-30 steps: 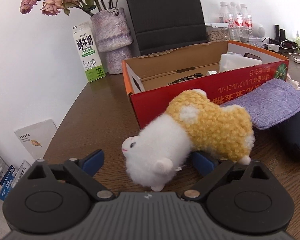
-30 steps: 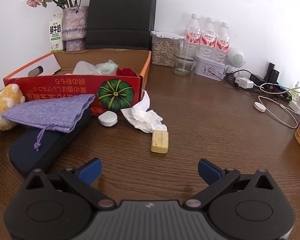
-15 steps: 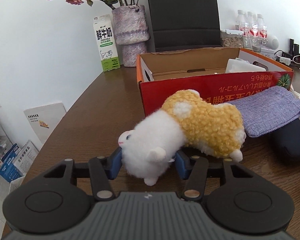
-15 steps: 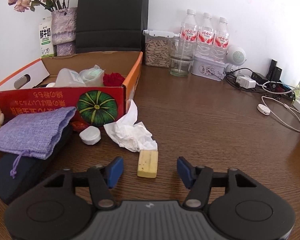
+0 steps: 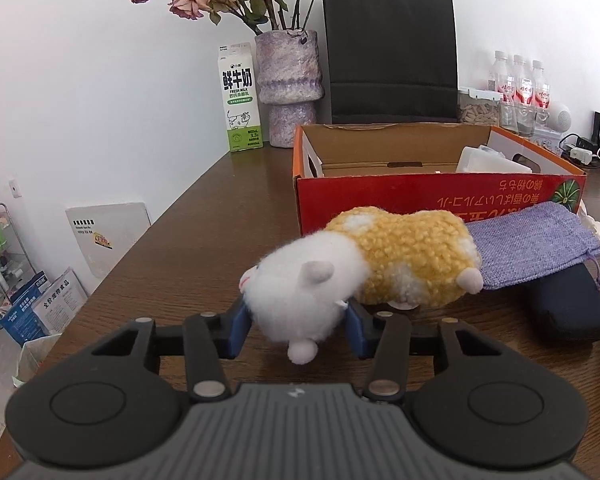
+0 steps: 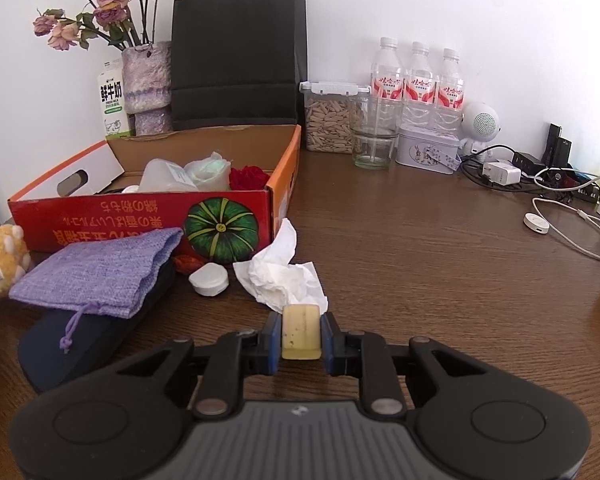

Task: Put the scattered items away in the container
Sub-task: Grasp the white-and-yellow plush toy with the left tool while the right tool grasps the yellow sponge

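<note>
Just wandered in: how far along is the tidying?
Partly done: the box holds several items. In hand: left gripper has closed on the plush toy, right gripper on the yellow block. Left out: purple pouch, tissue, white cap, dark case.

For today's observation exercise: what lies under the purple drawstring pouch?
The purple drawstring pouch rests on a dark navy case. The case's far end is covered, and anything beneath it cannot be seen.

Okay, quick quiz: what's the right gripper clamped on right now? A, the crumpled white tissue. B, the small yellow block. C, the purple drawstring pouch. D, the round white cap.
B: in the right wrist view the right gripper has its blue fingers pressed against both sides of the small yellow block; the tissue lies loose on the table beyond it.
</note>
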{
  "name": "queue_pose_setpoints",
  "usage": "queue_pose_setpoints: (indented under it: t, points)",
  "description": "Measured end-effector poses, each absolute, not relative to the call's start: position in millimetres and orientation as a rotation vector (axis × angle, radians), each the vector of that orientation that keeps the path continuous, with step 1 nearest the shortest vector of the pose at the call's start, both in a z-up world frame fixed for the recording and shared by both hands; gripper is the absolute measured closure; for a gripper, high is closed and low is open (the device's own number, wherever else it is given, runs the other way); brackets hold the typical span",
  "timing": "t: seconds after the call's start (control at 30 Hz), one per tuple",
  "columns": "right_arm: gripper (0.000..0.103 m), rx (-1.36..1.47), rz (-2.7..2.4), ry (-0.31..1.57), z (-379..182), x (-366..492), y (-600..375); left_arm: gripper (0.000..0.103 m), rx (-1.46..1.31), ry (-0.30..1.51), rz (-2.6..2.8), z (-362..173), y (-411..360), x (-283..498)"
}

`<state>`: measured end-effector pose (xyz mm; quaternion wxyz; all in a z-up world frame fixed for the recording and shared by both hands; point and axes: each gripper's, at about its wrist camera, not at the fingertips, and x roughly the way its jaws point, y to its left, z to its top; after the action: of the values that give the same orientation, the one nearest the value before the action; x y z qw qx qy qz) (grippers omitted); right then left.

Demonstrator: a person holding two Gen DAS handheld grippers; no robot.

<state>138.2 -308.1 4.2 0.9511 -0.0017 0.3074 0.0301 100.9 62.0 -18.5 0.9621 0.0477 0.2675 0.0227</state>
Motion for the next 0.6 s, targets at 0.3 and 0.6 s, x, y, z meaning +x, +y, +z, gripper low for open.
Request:
queue_pose_setpoints:
  t: [0.3, 0.6]
  points:
    - [0.084, 0.009, 0.068, 0.585, 15, 119, -309, 0.064, 0.095, 0.491, 0.051, -6, 61, 84]
    - [0.084, 0.021, 0.073, 0.576, 18, 110, -309, 0.054, 0.010, 0.526, 0.022, -1, 69, 75]
